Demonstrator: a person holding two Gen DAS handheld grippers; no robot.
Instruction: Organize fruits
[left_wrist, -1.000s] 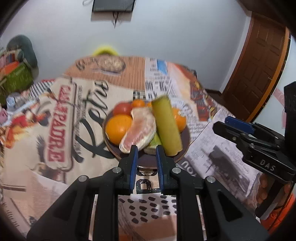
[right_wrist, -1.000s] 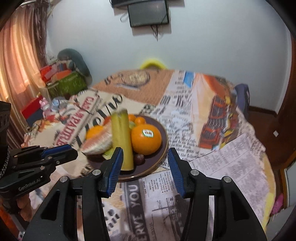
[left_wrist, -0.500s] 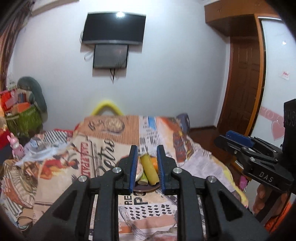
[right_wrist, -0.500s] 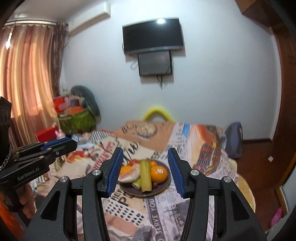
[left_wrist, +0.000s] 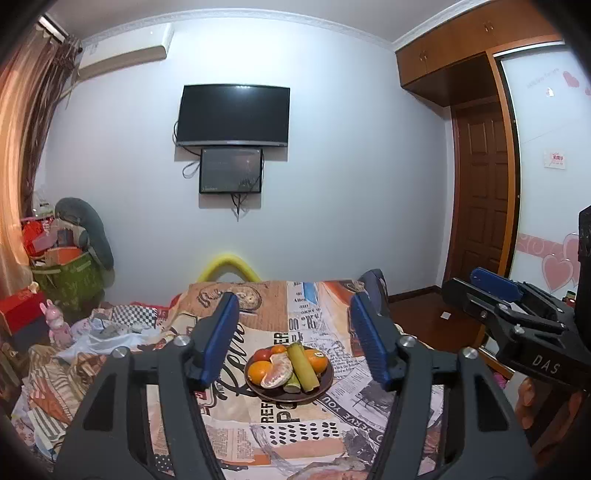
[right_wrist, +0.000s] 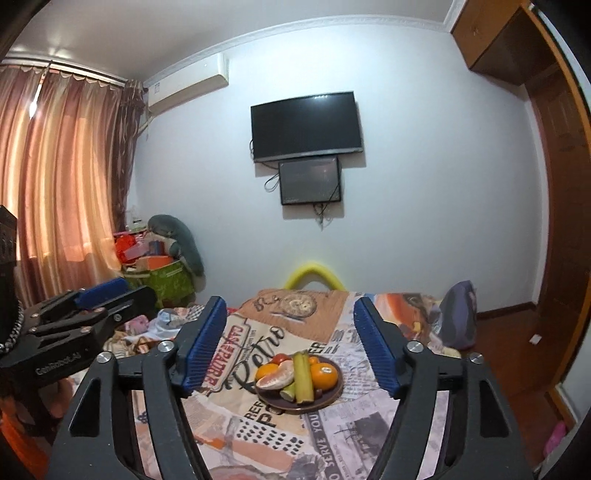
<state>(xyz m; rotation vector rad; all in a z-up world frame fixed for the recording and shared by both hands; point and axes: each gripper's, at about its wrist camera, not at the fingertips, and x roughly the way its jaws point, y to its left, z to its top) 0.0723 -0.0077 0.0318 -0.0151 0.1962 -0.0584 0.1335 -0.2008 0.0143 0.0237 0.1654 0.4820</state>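
Note:
A dark round plate (left_wrist: 325, 382) sits on the printed tablecloth. It holds oranges (left_wrist: 258, 370), a peeled pomelo wedge (left_wrist: 277, 373), a green stalk (left_wrist: 303, 366) and a red fruit (left_wrist: 262, 354). The plate also shows in the right wrist view (right_wrist: 334, 394), with an orange (right_wrist: 324, 376) and the stalk (right_wrist: 303, 376). My left gripper (left_wrist: 295, 349) is open and empty, held well back from the plate. My right gripper (right_wrist: 290, 350) is open and empty, also far back.
The table (left_wrist: 258, 435) is covered with a newspaper-print cloth. A yellow chair back (left_wrist: 229, 264) stands behind it. Boxes and a green bag (left_wrist: 66, 273) are piled at the left. A wooden door (left_wrist: 480, 206) is at the right. A TV (left_wrist: 232, 114) hangs on the wall.
Both grippers have pulled far back and up from the plate. The left gripper's jaws, narrow before, have opened wide. The right jaws have also widened.

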